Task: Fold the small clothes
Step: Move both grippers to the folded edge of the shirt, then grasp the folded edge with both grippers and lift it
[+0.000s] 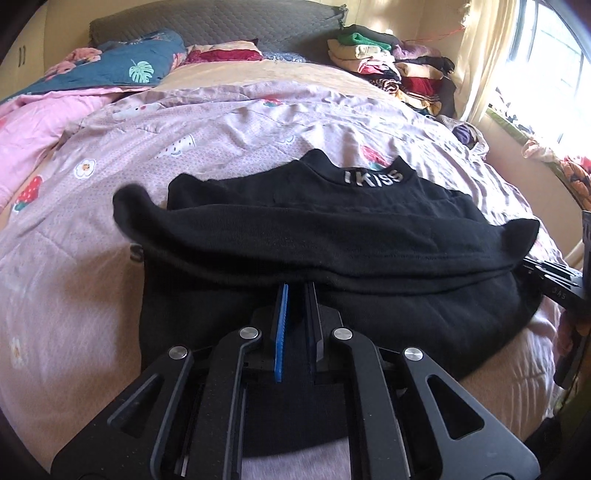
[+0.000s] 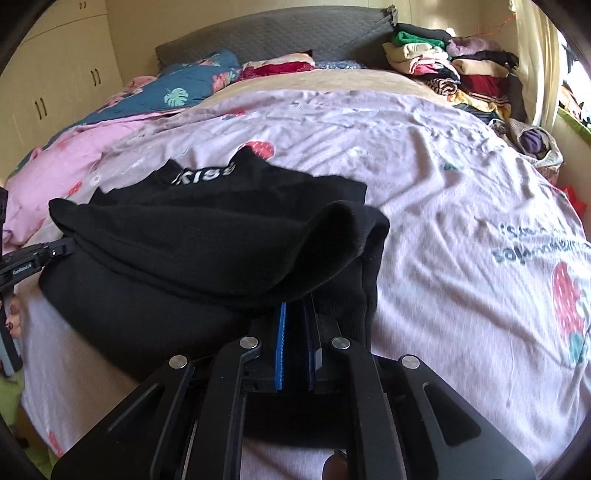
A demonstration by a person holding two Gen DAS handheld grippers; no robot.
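Lilac strawberry-print bedding [image 1: 236,122] is spread beneath a black top [image 1: 332,229]. Its folded hem is clamped by the left gripper [image 1: 297,291] and right gripper [image 2: 297,310]. Folded clothes [image 2: 454,62] are stacked beside the grey headboard [image 2: 277,33].

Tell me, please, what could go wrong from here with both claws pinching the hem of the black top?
1. The folded-over hem of the black top sags between the left claw and right claw, so the fold may land crooked.
2. Each claw seems to pinch only the fabric's edge; it could slip out.
3. The lilac bedsheet underneath is wrinkled and might bunch the top.
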